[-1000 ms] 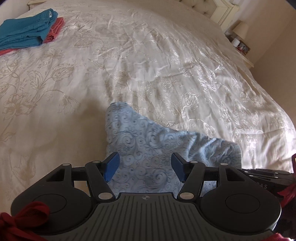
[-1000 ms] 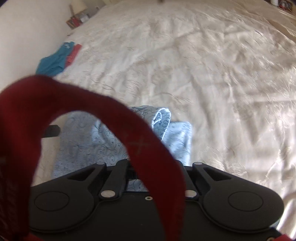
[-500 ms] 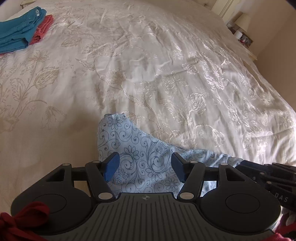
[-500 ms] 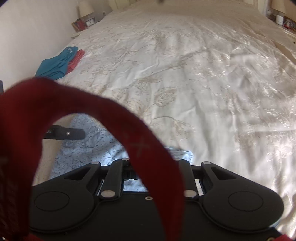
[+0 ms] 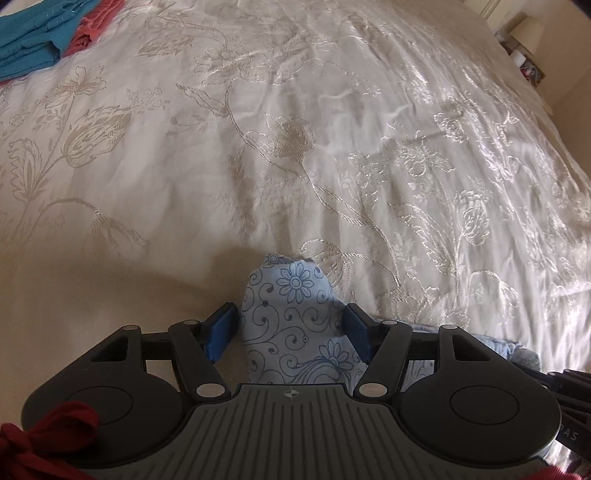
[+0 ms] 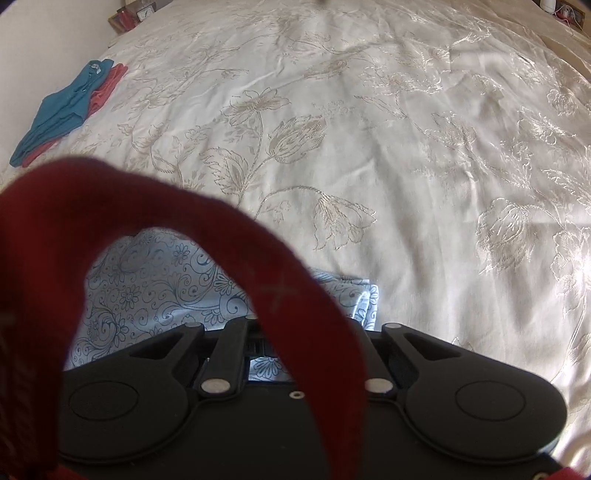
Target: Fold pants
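The light blue floral pants [image 5: 291,321] lie folded on the bedspread. Their near corner sits between the blue pads [image 5: 221,328] of my left gripper [image 5: 290,330]. Its jaws stand wide and are still opening, and the pads do not press the cloth. In the right wrist view the pants [image 6: 155,280] spread to the left, with a folded edge [image 6: 365,299] at the fingers. My right gripper [image 6: 291,325] is closing on that edge with its linkages drawn together. A red strap [image 6: 207,236] hides its fingertips.
The cream embroidered bedspread [image 5: 295,129] fills both views. Folded teal and coral clothes [image 6: 62,107] lie at the far left edge of the bed. A nightstand with a lamp [image 5: 524,33] stands at the far right. A wall borders the bed on the left.
Both grippers sank toward the bed. The lifted fold of the pants came down flat. The left gripper slid forward until only the pants' corner shows between its fingers. The right linkages spread, then drew in.
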The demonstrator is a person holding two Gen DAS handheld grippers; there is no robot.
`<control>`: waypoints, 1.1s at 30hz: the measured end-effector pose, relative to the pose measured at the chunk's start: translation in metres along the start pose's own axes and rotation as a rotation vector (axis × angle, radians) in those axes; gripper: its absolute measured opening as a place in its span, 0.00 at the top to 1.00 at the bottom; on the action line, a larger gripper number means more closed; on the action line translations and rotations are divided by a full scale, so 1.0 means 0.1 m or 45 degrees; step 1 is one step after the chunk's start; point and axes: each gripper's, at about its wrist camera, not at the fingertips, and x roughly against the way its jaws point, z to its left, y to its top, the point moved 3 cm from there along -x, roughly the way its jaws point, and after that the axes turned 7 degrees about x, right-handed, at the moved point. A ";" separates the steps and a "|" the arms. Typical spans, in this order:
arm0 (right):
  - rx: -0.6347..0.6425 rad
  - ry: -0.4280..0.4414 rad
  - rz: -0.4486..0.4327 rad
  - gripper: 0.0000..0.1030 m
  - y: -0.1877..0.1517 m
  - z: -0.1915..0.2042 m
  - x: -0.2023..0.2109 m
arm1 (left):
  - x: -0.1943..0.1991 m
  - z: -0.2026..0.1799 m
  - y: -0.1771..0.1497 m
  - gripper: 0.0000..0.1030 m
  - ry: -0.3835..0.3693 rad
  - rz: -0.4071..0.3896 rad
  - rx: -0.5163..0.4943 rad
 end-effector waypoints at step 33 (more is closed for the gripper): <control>-0.081 -0.009 0.012 0.49 -0.38 0.00 0.39 | 0.73 0.09 -0.86 0.34 -0.032 -0.004 -0.018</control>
